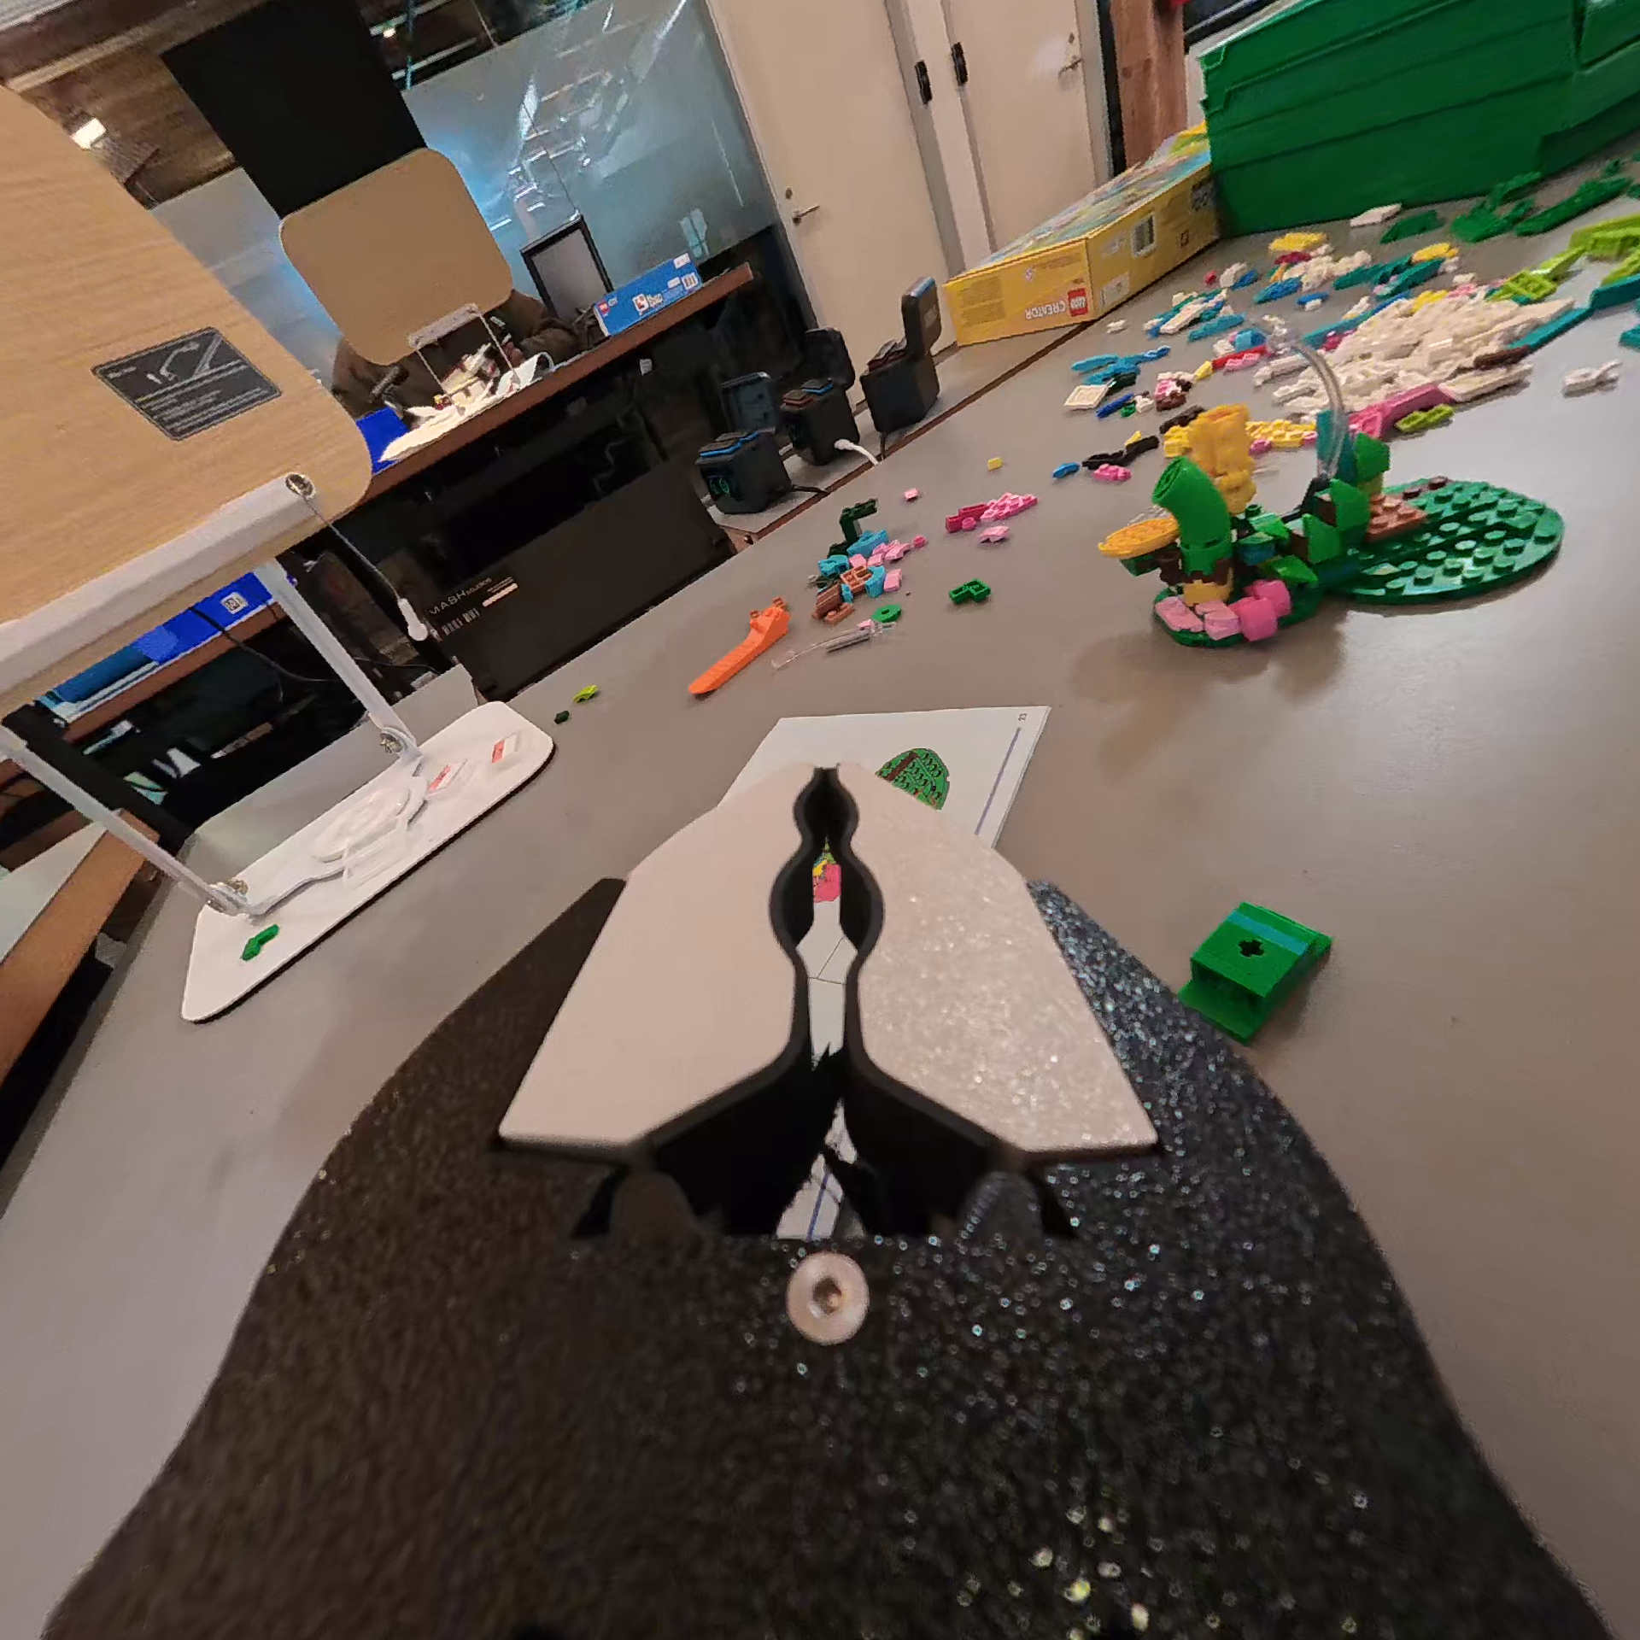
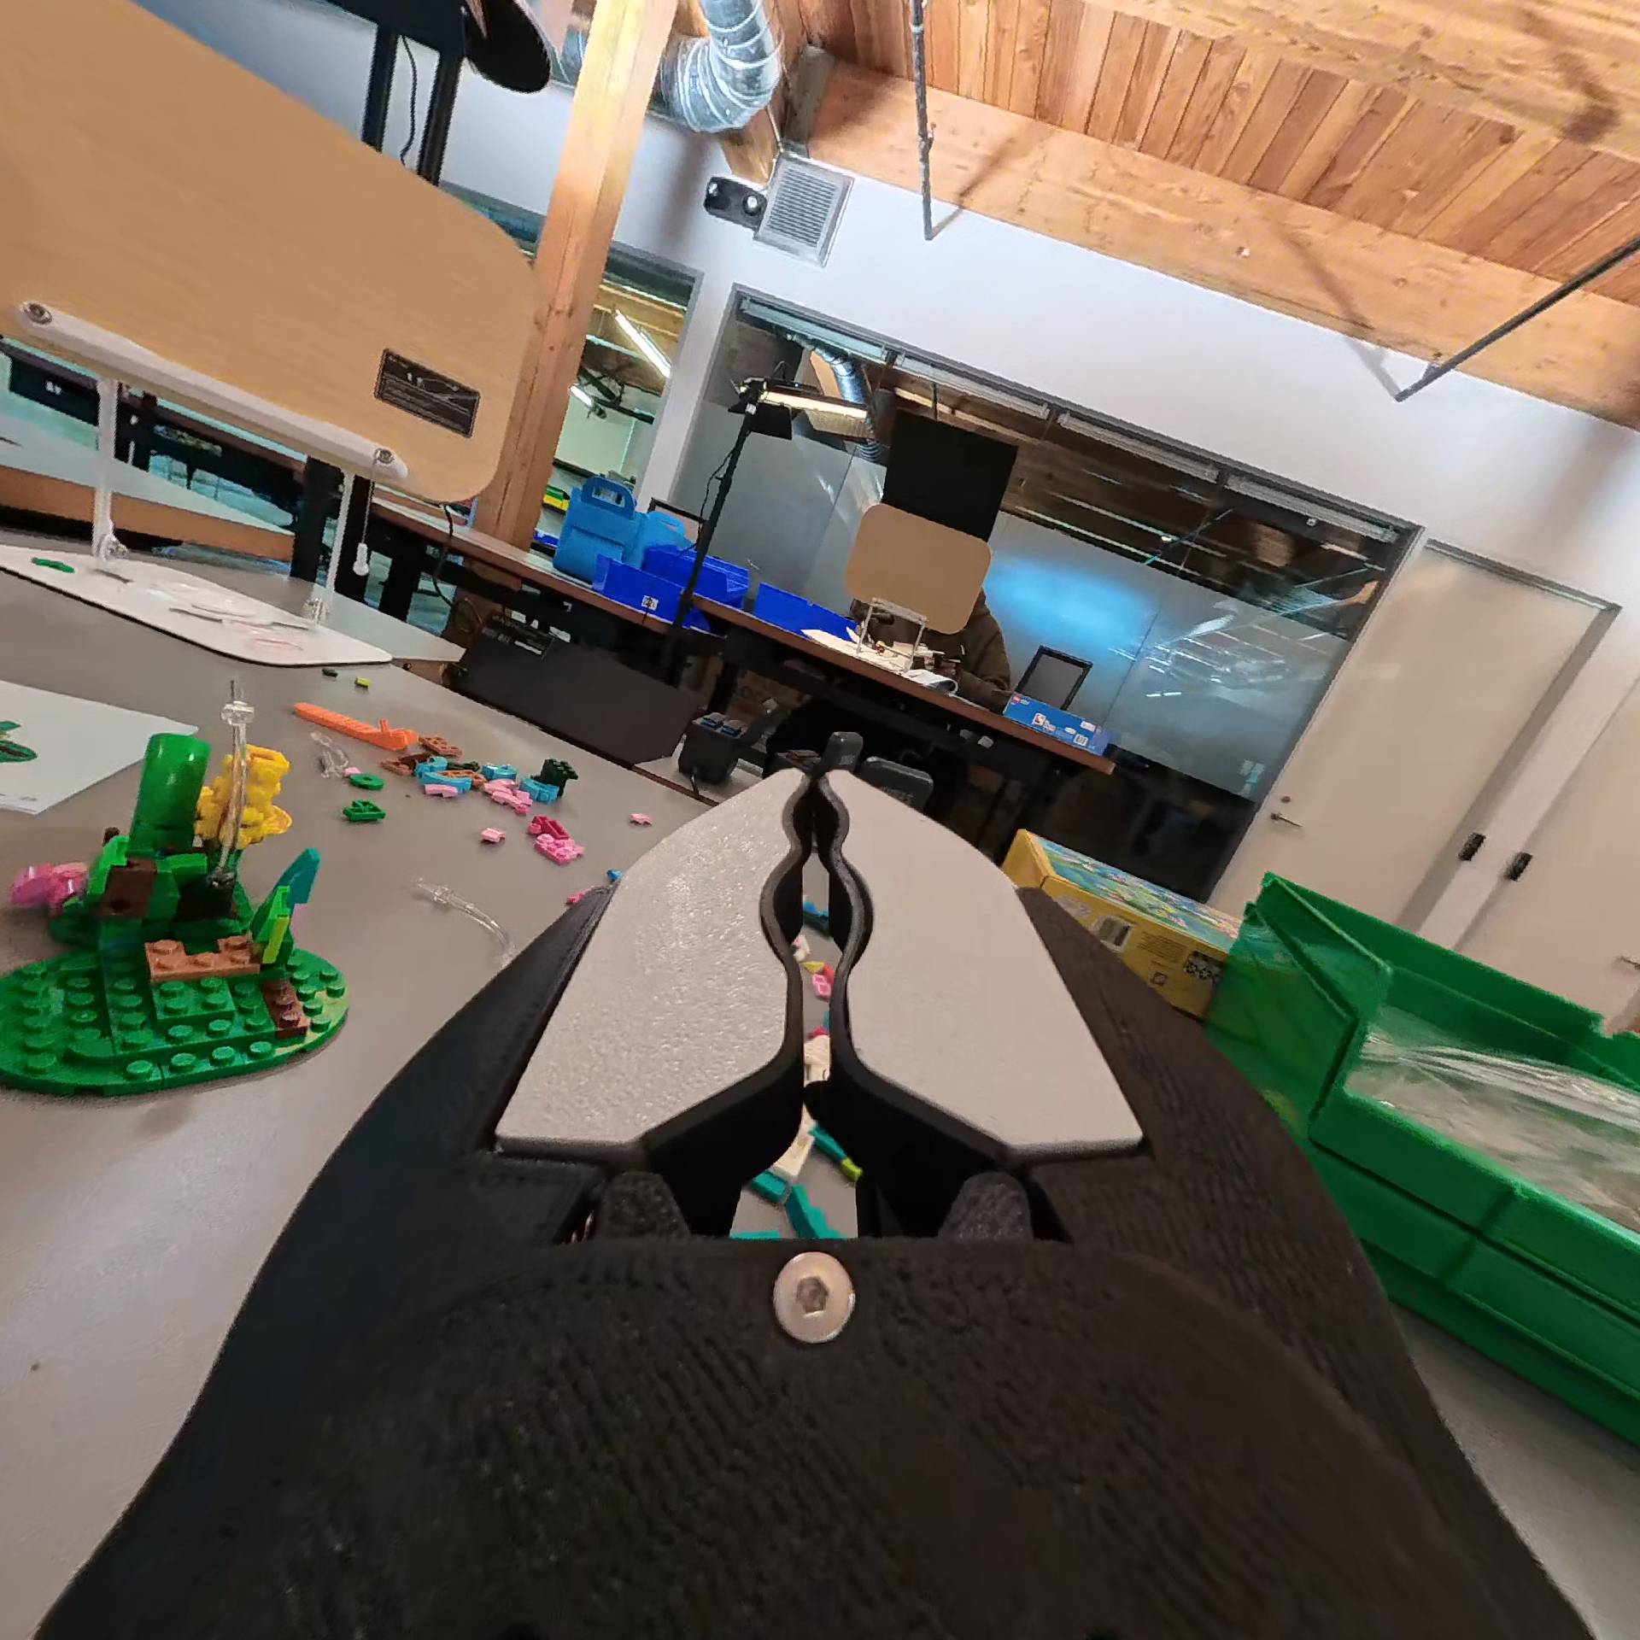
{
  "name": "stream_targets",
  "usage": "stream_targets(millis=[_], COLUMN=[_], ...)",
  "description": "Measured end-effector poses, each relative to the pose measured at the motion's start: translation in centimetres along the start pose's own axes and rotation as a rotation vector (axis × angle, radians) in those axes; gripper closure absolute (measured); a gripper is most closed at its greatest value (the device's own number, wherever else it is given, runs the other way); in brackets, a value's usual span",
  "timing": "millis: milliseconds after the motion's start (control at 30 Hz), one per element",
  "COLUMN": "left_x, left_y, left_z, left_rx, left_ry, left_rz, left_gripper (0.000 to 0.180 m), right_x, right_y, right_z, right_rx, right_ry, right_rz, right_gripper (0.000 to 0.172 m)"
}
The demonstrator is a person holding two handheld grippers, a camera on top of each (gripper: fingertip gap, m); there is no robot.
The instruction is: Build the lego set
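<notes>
- Grey table (image 1: 1331, 1242): fills the lower and right frame.
- Booklet page (image 1: 994, 763): centre, flat.
- Green brick (image 1: 1256, 972): right of centre.
- Brick model (image 1: 1242, 541) on green round plate (image 1: 1464, 550): right.
- Orange tool (image 1: 741, 648), loose bricks (image 1: 1331, 328): centre to upper right.
- White stand base (image 1: 373, 852): left.
- Yellow box (image 1: 1083, 257), green bins (image 1: 1384, 106): upper right.

Green bins (image 2: 1455, 1109) cut off, blurred

counts: 1 brick model (image 1: 1313, 541) ahead-right of left gripper (image 1: 832, 770), 1 orange separator tool (image 1: 738, 650) ahead, 1 instruction sheet (image 1: 994, 754) under tips, 1 green block (image 1: 1256, 967) right, 1 yellow box (image 1: 1083, 266) far ahead-right
</notes>
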State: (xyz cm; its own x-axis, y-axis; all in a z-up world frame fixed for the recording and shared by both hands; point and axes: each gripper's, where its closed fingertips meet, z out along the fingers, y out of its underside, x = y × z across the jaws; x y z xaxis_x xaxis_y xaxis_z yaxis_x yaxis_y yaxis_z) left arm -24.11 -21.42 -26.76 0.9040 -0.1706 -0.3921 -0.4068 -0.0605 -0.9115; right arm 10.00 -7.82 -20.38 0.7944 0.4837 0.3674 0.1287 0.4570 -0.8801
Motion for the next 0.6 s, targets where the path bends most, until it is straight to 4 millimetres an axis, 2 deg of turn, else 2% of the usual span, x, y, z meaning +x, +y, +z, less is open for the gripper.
stream_targets(millis=[67,167,233,367,533,600], left_x=[0.1,0.5,0.7,0.7,0.2,0.0], left_y=[0.0,-0.3,-0.4,-0.5,-0.7,-0.8], left_z=[0.0,-0.2,-0.2,-0.2,-0.4,-0.6], left_rx=[0.003,0.027,0.037,0.039,0.059,0.071], left_ry=[0.002,0.045,0.052,0.034,0.021,0.015], left_rz=[0.004,-0.013,-0.006,0.017,-0.015,-0.032], left_gripper=[0.18,0.18,0.18,0.18,0.18,0.18], right_x=[1.3,4.2,6.2,9.0,10.4,11.8], right_y=[-0.4,-1.4,-0.7,2.4,2.6,3.2], right_z=[-0.4,-1.5,-2.2,-2.6,-3.0,-3.4], right_rx=[0.009,0.041,0.02,-0.069,-0.066,-0.103], right_ry=[0.047,0.13,0.182,0.256,0.308,0.374], right_rz=[-0.056,-0.207,-0.258,-0.18,-0.102,-0.121], right_gripper=[0.172,0.172,0.172,0.172,0.172,0.172])
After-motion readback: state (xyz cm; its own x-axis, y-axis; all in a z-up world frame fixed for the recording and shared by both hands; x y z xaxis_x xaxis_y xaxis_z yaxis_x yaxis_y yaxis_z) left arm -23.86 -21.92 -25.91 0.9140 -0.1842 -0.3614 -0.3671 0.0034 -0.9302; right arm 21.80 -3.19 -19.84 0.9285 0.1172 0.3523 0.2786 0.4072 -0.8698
